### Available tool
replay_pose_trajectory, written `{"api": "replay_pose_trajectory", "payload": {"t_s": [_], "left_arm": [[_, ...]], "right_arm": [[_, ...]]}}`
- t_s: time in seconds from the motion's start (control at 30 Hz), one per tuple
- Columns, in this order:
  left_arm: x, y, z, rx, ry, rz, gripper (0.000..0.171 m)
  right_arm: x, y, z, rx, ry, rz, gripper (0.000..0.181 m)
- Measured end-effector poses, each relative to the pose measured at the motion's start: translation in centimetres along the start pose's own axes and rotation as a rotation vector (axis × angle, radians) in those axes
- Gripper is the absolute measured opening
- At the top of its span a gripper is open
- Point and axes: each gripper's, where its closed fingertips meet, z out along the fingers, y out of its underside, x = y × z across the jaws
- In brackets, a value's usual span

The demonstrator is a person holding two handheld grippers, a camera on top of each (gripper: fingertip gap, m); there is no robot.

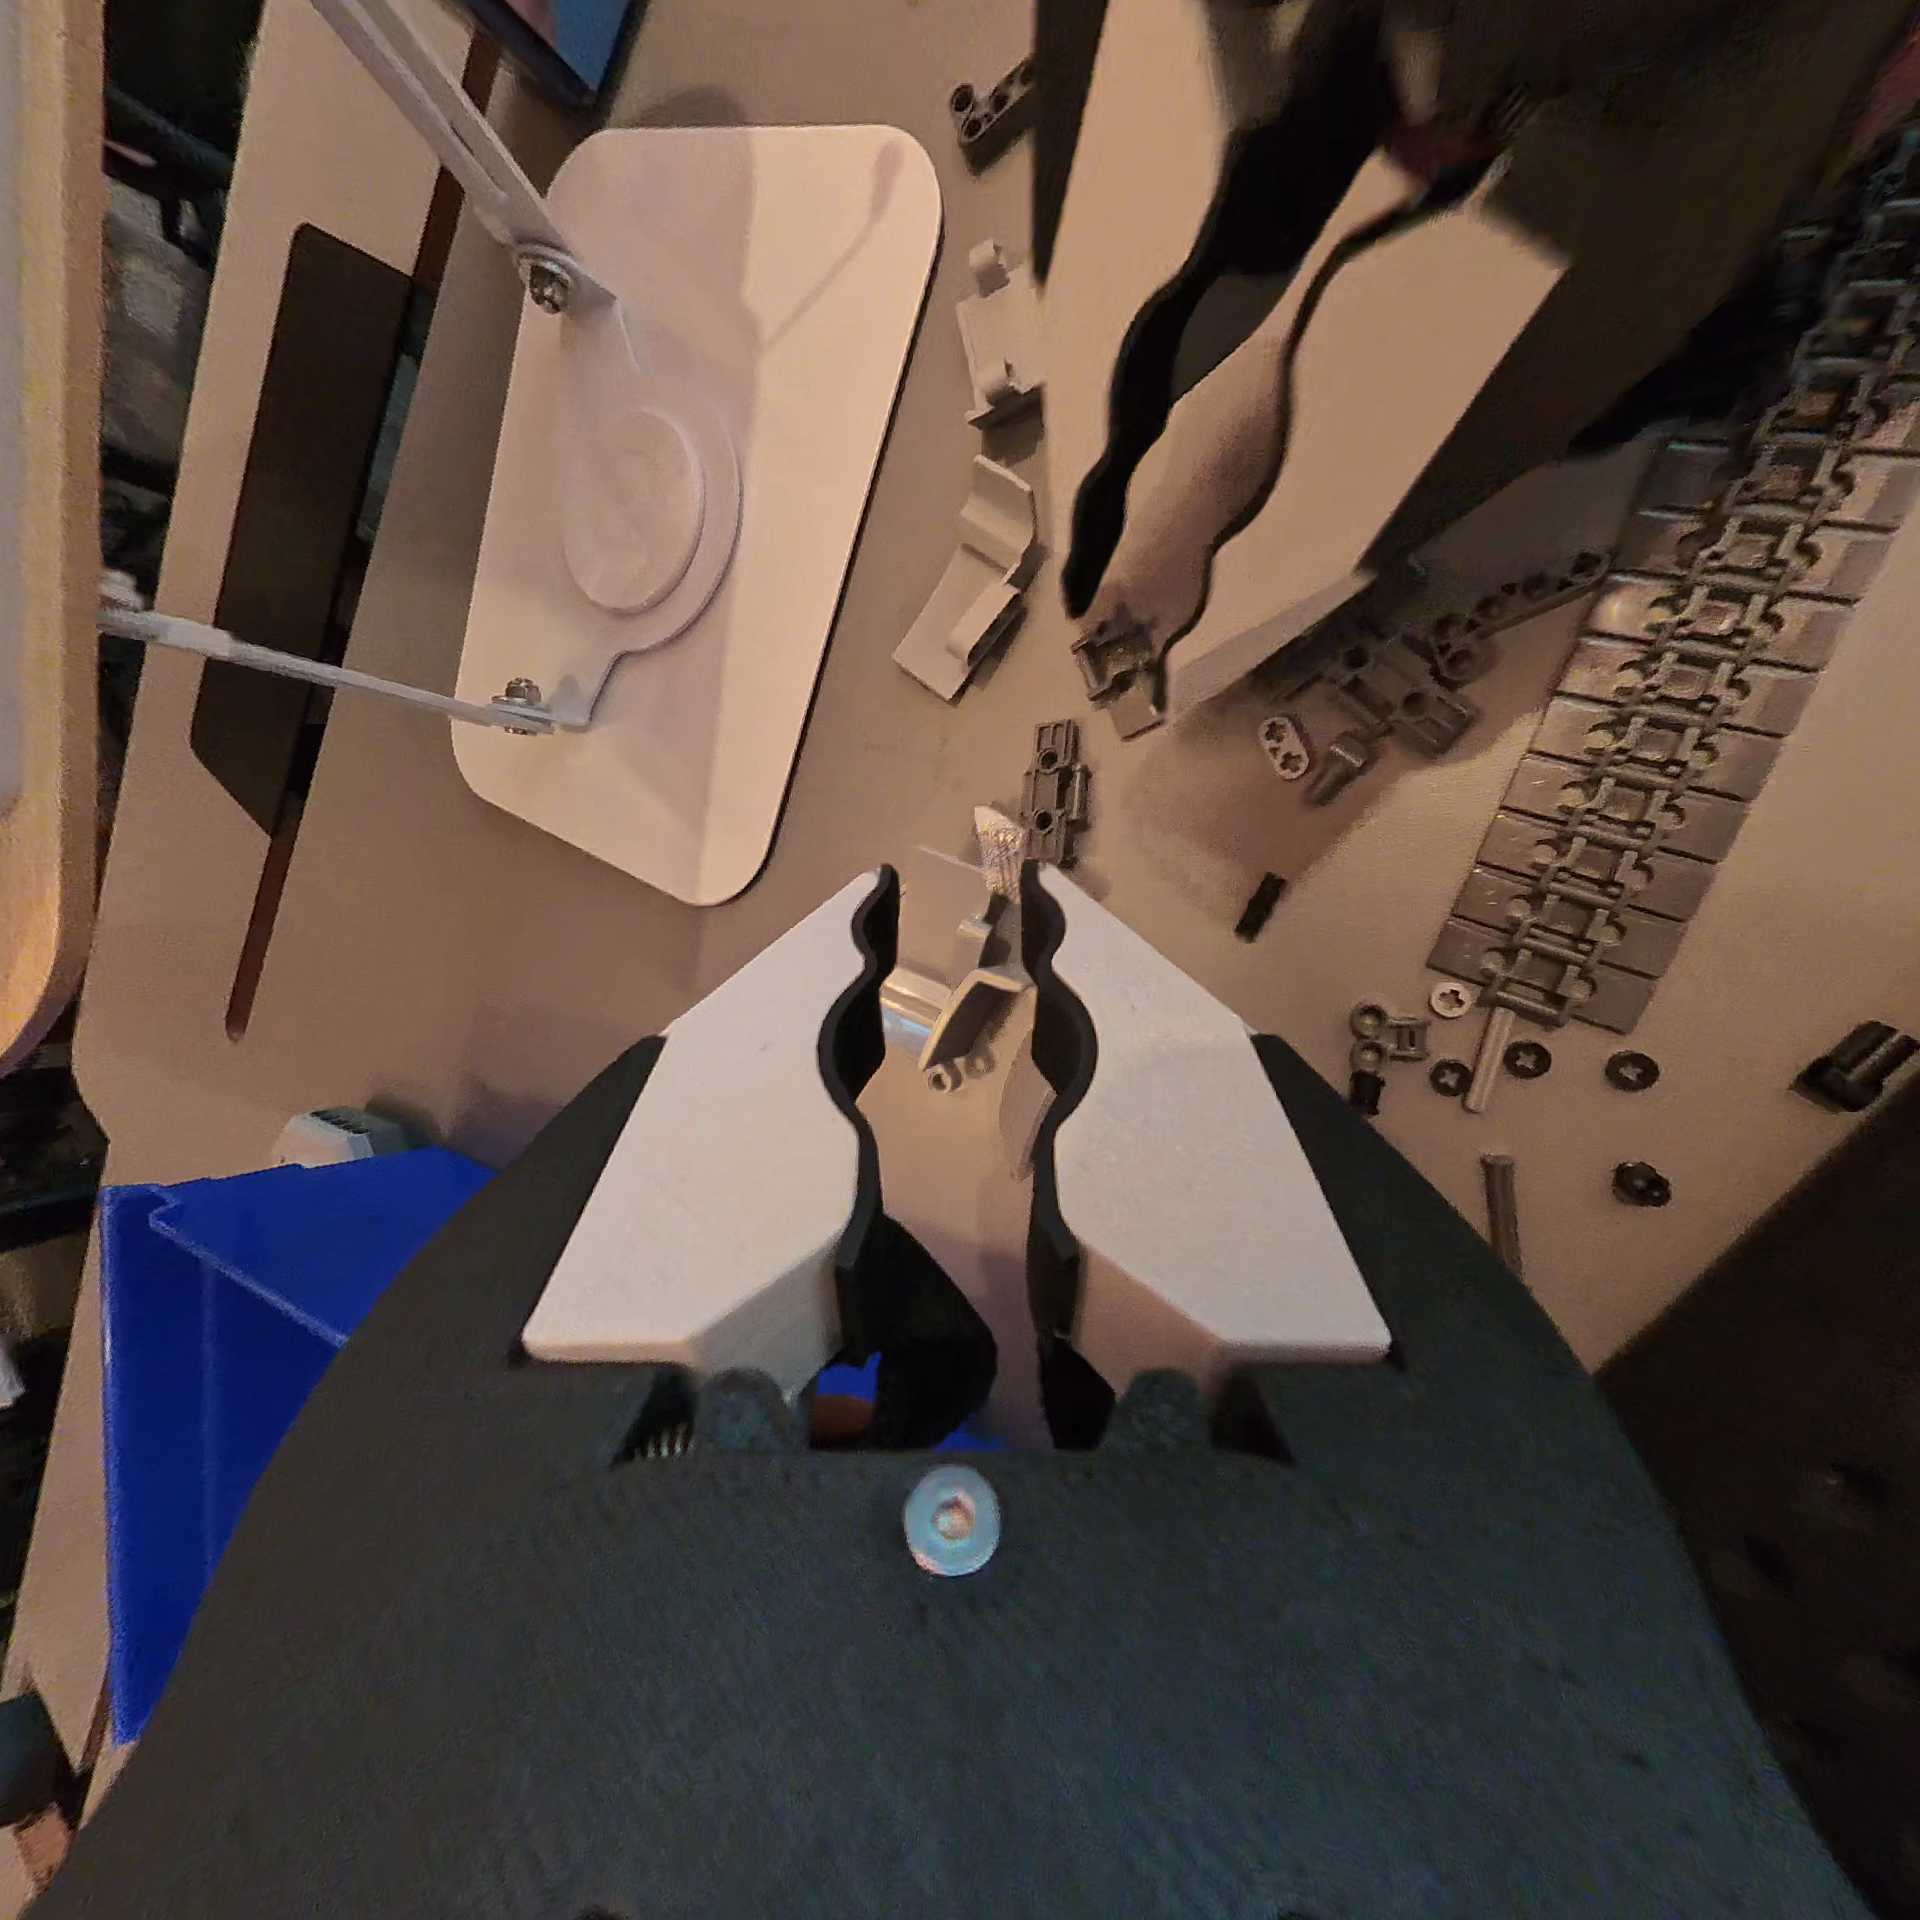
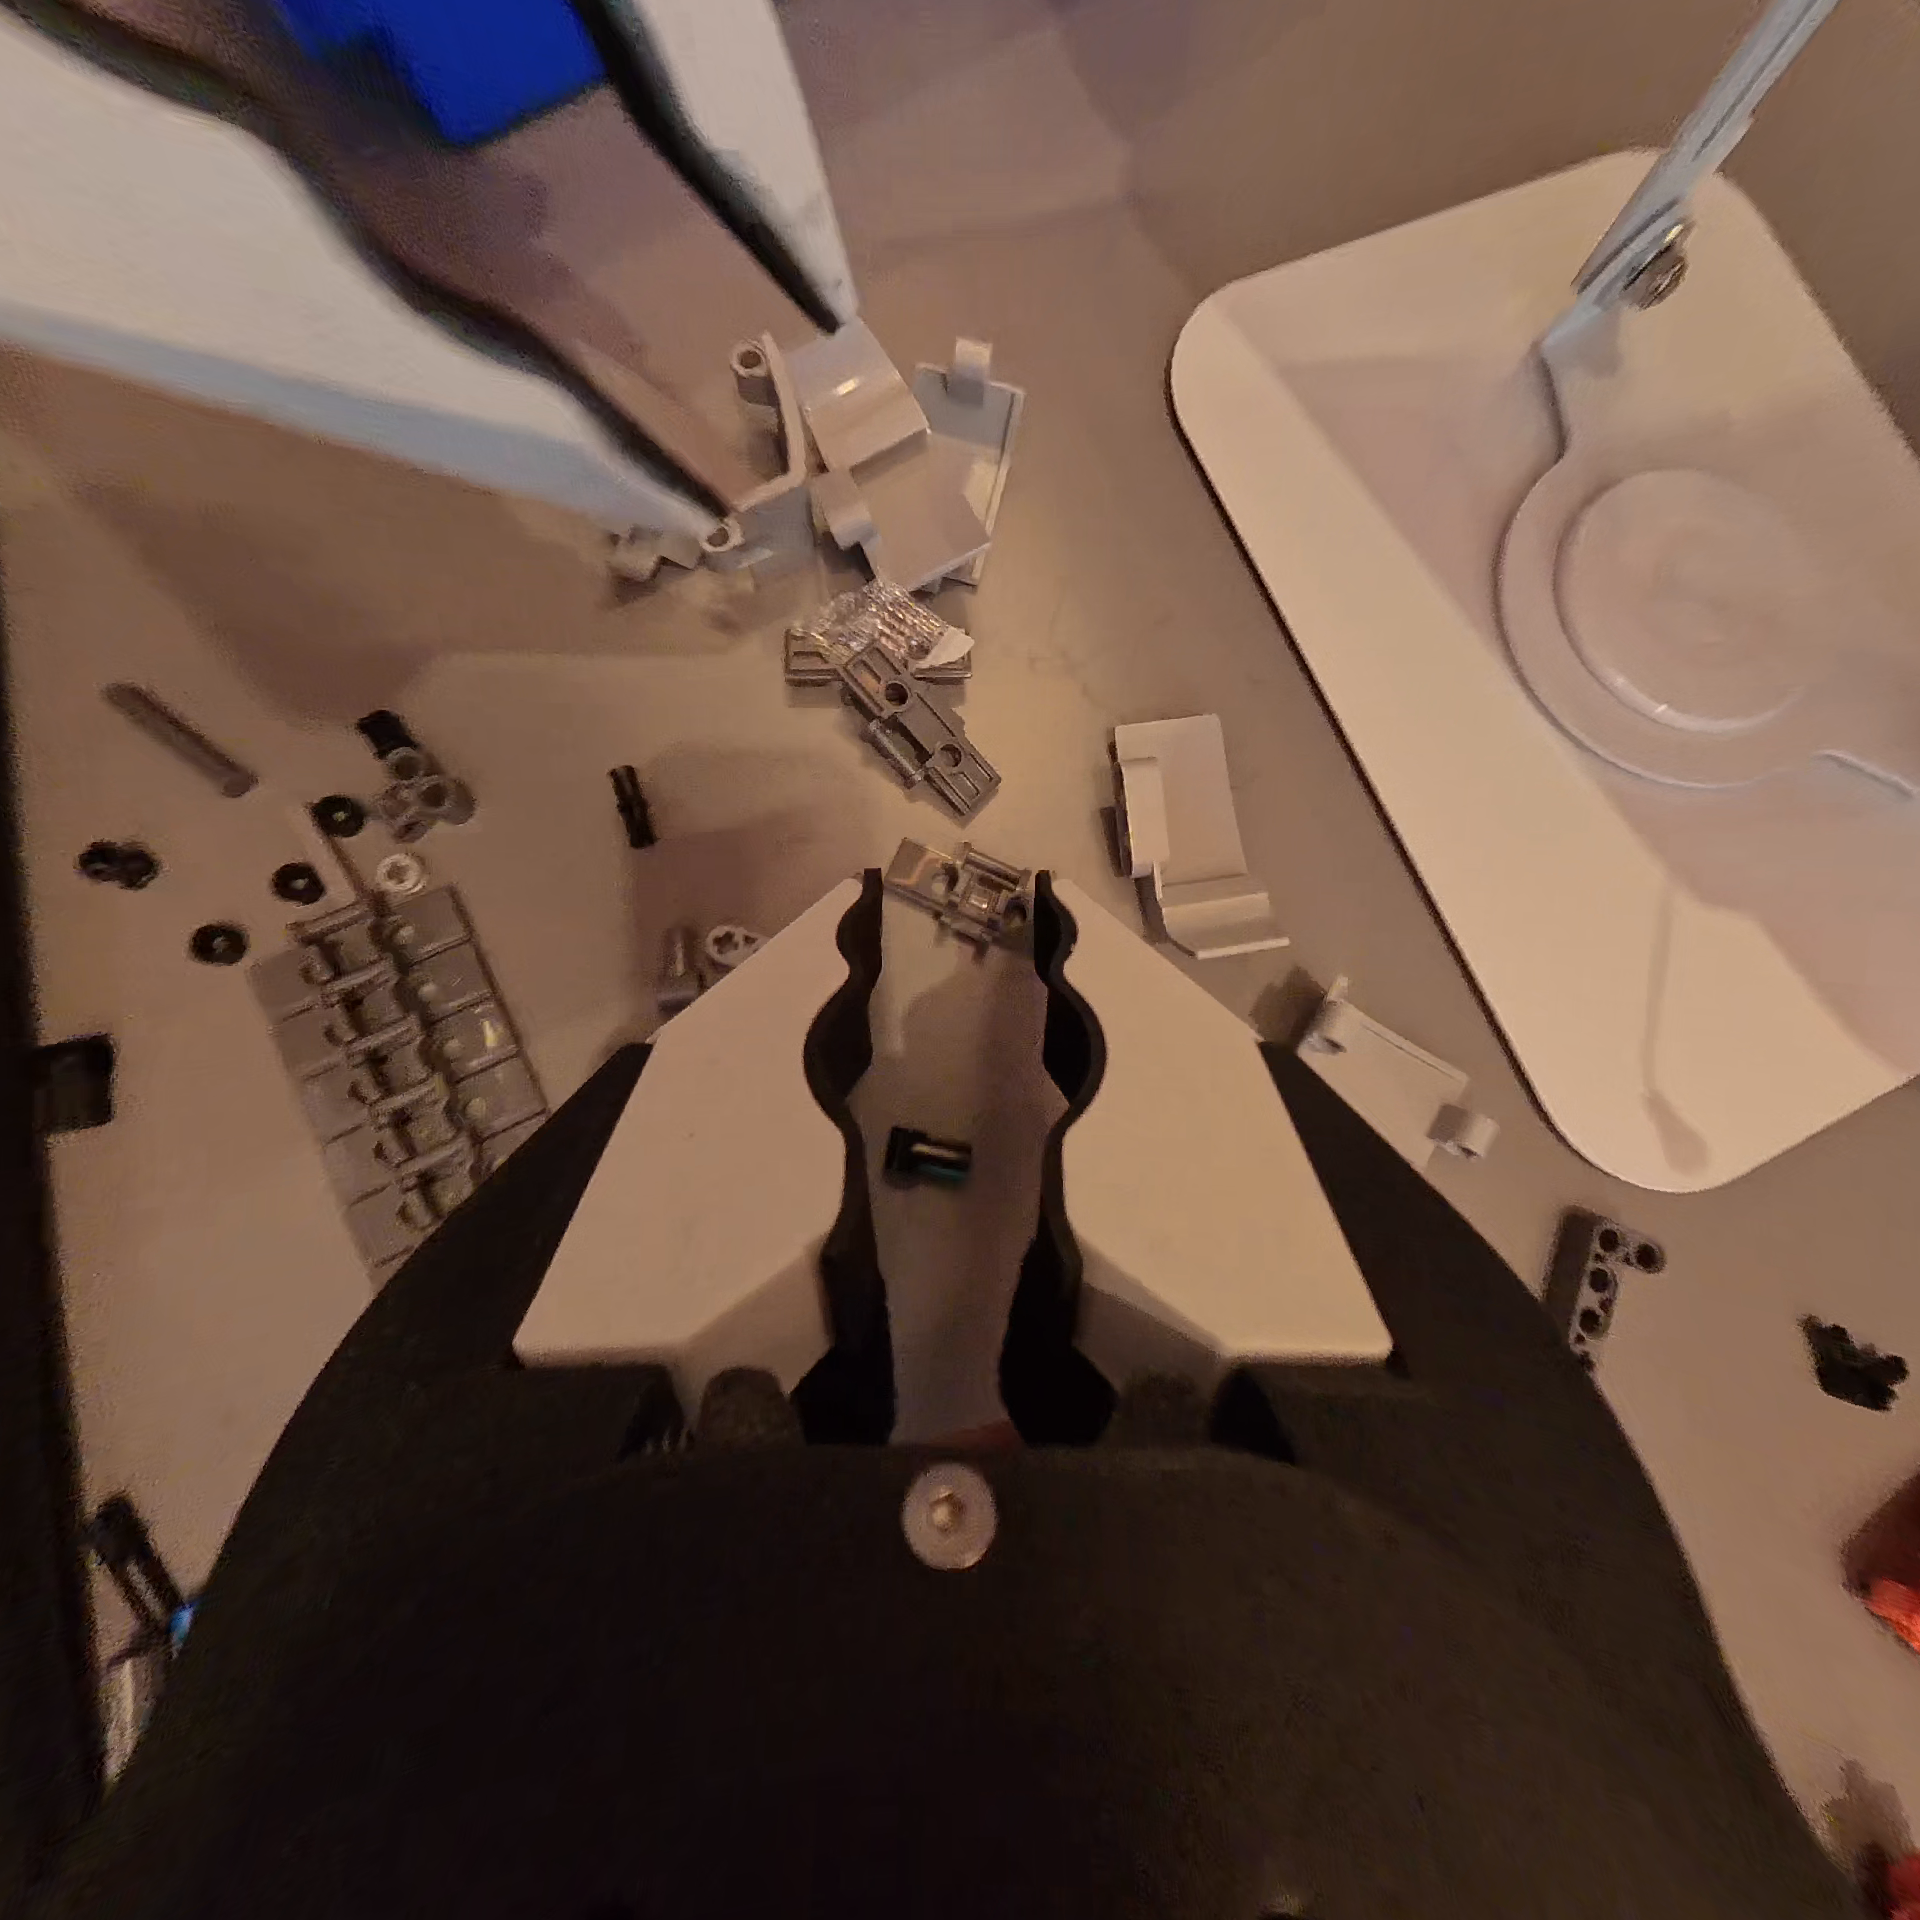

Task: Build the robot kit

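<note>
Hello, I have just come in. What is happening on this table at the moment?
A person works with two handheld grippers over a table strewn with grey building-toy parts. The left gripper is around a light grey curved panel piece; whether it grips it I cannot tell. The right gripper is open, its tips at a small grey connector piece. A grey track strip and a white stand base lie nearby.

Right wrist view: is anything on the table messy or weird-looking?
Yes. A crumpled silvery scrap lies on the table against a dark grey cross-shaped piece. It looks odd because everything around it is hard plastic building parts. Those parts are strewn loose, while the tread strip lies neatly joined.
</note>
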Motion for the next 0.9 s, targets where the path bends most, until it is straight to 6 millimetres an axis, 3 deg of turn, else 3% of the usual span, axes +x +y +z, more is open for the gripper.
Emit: {"api": "replay_pose_trajectory", "payload": {"t_s": [0.13,0.17,0.37,0.43,0.53,0.7,0.8,0.9], "left_arm": [[1.0,-0.8,0.3,0.026,0.036,0.026,0.022],[1.2,-0.9,0.3,0.034,0.042,0.03,0.022],[1.9,-1.2,0.1,0.054,0.067,0.045,0.021],[2.4,-1.5,0.0,0.065,0.078,0.056,0.021],[4.2,-3.1,-0.4,0.131,0.144,0.081,0.021],[10.4,-7.8,0.2,0.262,0.345,0.152,0.024],[12.6,-10.8,0.8,0.327,0.415,0.107,0.031],[14.3,-10.9,3.4,0.252,0.474,0.119,0.033]], "right_arm": [[0.6,0.1,1.3,-0.034,0.037,0.017,0.023],[0.7,0.1,1.3,-0.037,0.04,0.014,0.015],[0.2,0.4,0.1,-0.016,-0.006,-0.009,0.013],[0.1,0.4,-1.5,0.014,-0.024,-0.011,0.013],[-0.2,1.1,-5.6,0.05,-0.043,-0.061,0.013],[-1.6,6.4,-12.9,0.01,-0.078,-0.237,0.012],[-3.2,9.9,-14.9,-0.043,-0.129,-0.309,0.012],[-4.1,11.6,-15.0,-0.075,-0.16,-0.35,0.012]]}}
